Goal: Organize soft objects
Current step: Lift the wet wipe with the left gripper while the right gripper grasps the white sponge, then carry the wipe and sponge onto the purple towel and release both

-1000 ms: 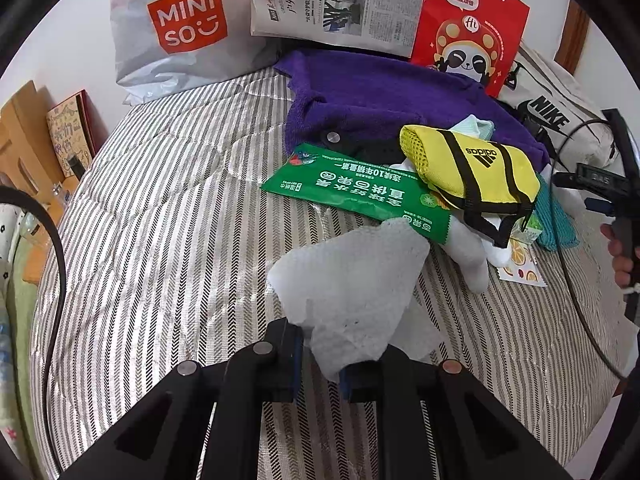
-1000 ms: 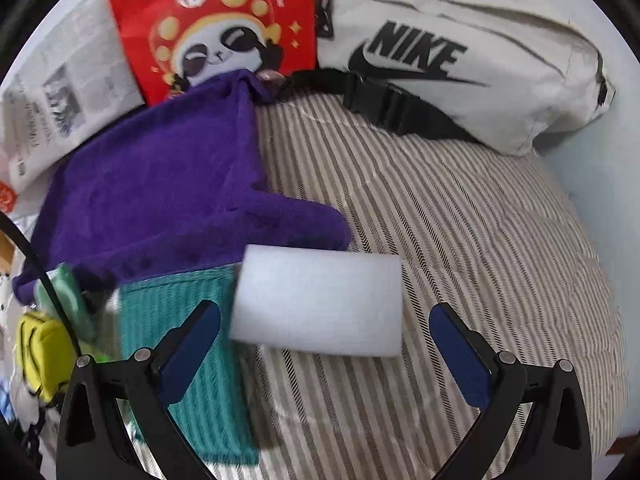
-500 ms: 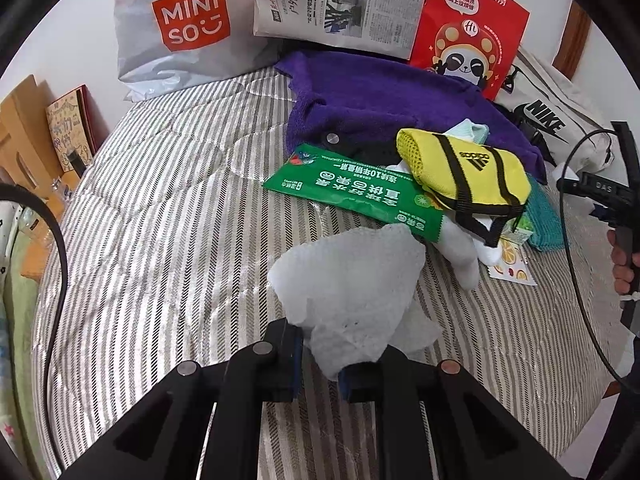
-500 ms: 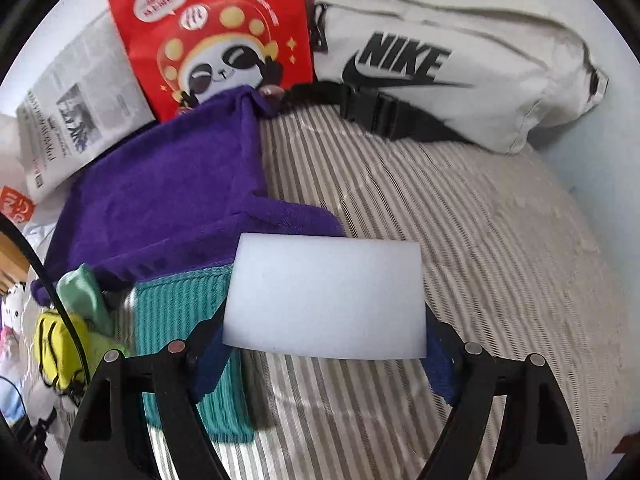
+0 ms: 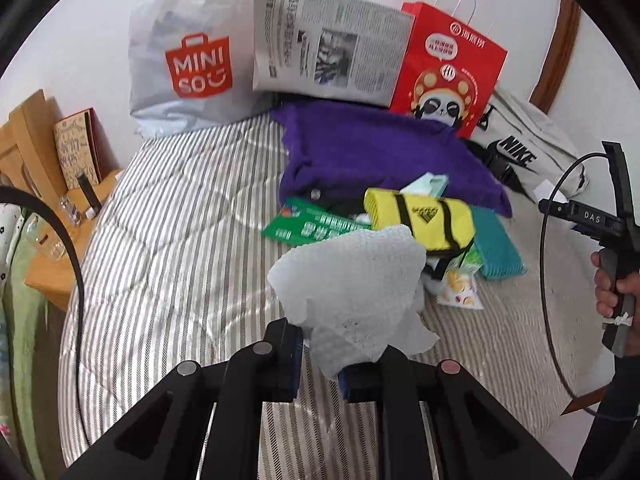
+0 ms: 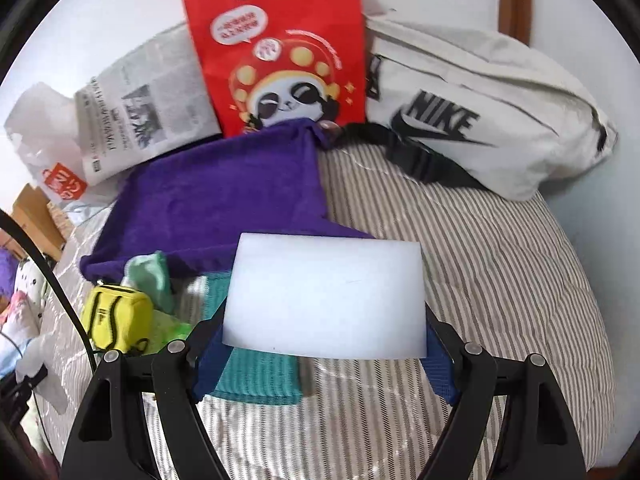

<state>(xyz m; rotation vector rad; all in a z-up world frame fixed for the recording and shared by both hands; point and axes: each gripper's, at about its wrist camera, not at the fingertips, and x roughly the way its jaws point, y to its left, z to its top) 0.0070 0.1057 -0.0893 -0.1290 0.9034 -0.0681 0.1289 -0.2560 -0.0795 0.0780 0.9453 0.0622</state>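
A: Item one. We log the left gripper [image 5: 318,364] with its jaws drawn narrow, pinching the lower corner of a crumpled white textured paper towel [image 5: 352,280], which hangs clear above the grey-and-white striped quilt [image 5: 180,240].

B: Item two. The right gripper [image 6: 320,354] stands wide, its blue pads [image 6: 208,360] pressed on both short ends of a white rectangular foam block [image 6: 326,296]. The block sits level, lifted off the quilt, above a teal ribbed cloth [image 6: 256,380].

A: Edges. At the wall side we list a white Miniso plastic bag [image 5: 188,60], a folded newspaper [image 5: 328,44], a red paper bag with a panda print [image 5: 448,72] and a cream Nike waist bag [image 6: 480,112]. A purple towel [image 5: 380,152] lies in front of them.

B: The middle heap: a yellow mesh Adidas pouch [image 5: 420,220] and a green printed packet [image 5: 312,228], touching each other. Open room: bare striped quilt to the left in the left wrist view, and to the right of the block in the right wrist view.

A: Changes. A second ago the right gripper's jaws stood apart from the block, which lay on the quilt; now they clamp it and it is raised.

B: We also note the towel rides higher over the heap than before, the left gripper's hold on it unchanged.
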